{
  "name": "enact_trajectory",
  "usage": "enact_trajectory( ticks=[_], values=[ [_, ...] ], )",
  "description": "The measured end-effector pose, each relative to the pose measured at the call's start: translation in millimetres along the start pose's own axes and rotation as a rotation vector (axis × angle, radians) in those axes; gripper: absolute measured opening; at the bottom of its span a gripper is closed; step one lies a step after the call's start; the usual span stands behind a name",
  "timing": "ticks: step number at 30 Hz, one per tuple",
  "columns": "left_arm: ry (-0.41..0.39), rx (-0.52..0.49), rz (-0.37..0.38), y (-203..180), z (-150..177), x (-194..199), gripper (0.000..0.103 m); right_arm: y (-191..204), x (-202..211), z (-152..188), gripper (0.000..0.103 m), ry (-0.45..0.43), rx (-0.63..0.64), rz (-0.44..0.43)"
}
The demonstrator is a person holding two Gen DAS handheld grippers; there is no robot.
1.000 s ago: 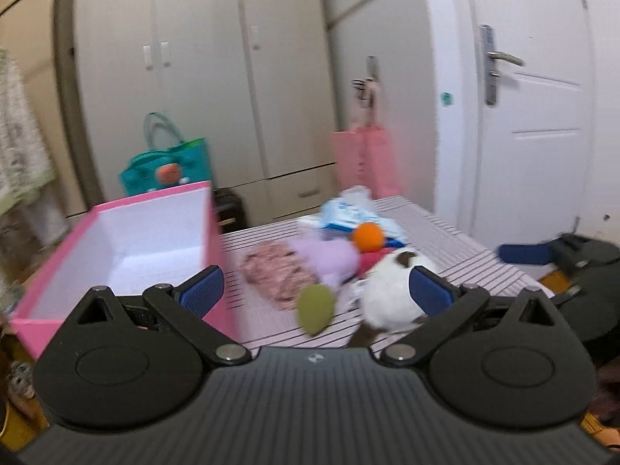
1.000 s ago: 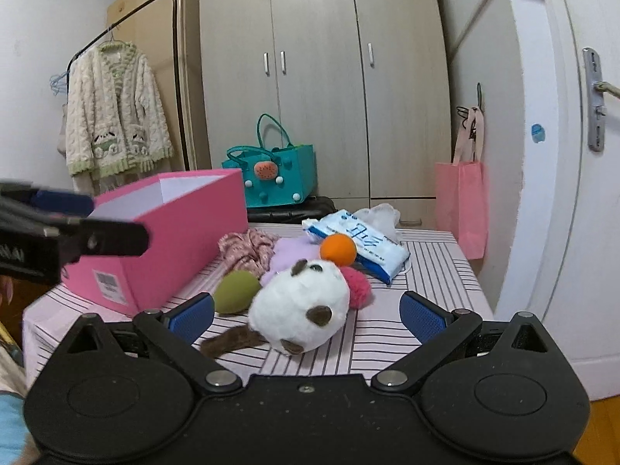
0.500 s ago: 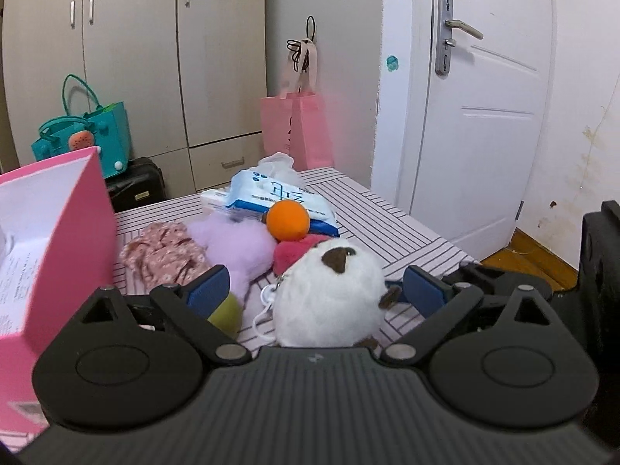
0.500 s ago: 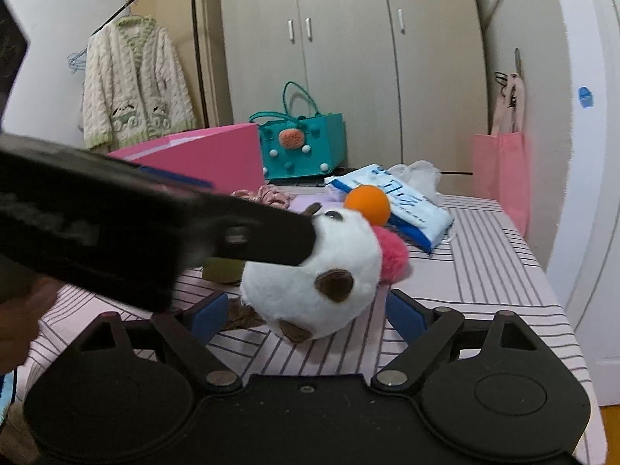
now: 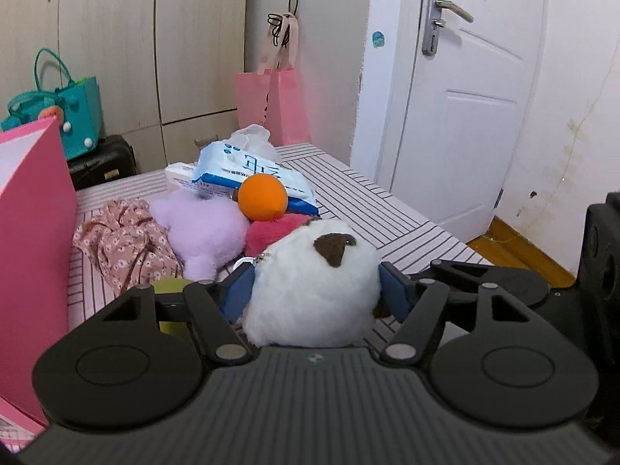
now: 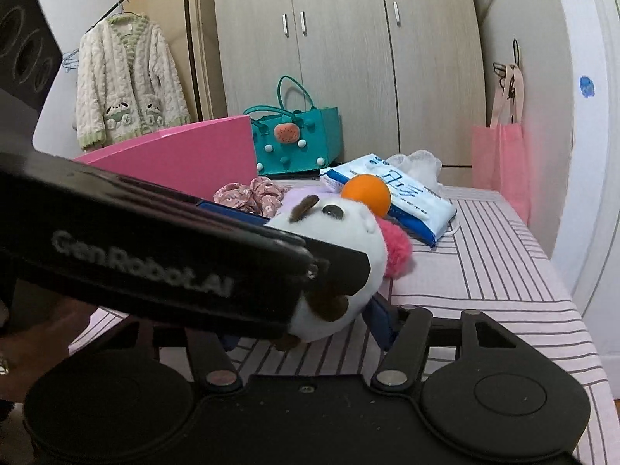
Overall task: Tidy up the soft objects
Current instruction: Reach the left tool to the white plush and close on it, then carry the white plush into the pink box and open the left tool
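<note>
We are seeing the striped worktop [image 5: 387,209] carrying the pink box [image 5: 35,209] at its left. Our left gripper [image 5: 314,290] is squeezing the white plush toy [image 5: 314,283] from both sides. Our right gripper [image 6: 306,329] is also closing around this toy, near the orange ball [image 6: 366,193].

The left gripper [image 5: 314,290] has both blue pads pressed into the sides of the white plush [image 5: 314,290]. The right gripper [image 6: 310,329] sits low beside it, partly hidden behind the left one; its jaws seem narrowed around the same plush.
</note>
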State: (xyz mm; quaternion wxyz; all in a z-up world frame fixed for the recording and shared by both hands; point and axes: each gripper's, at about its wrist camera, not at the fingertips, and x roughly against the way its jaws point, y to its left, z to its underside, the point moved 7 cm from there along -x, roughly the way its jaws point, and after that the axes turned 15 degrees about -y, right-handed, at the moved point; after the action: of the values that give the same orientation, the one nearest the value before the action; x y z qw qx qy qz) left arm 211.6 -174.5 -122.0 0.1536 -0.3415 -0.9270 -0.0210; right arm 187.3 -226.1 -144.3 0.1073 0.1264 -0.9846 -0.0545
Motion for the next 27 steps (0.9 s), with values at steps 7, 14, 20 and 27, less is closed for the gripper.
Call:
enact_trajectory(
  ticks=[7,14,20,27],
  values=[
    [-0.013,-0.055,-0.020,-9.9,-5.4,20.6,0.067,8.3,9.9,-10.5,0.066,0.010,0.001,-0.004],
    [-0.008,-0.043,-0.039,-11.3,-11.9,52.7,0.067,23.9,26.0,-22.1,0.066,0.044,-0.025,-0.059],
    [0.029,-0.012,-0.077,-5.6,-8.5,90.4,0.067,57.4,40.4,-23.8,0.066,0.099,0.005,-0.117],
    [0.104,0.063,-0.140,17.5,1.5,138.1,0.067,107.2,51.5,-22.7,0.066,0.176,0.014,-0.213]
  ],
)
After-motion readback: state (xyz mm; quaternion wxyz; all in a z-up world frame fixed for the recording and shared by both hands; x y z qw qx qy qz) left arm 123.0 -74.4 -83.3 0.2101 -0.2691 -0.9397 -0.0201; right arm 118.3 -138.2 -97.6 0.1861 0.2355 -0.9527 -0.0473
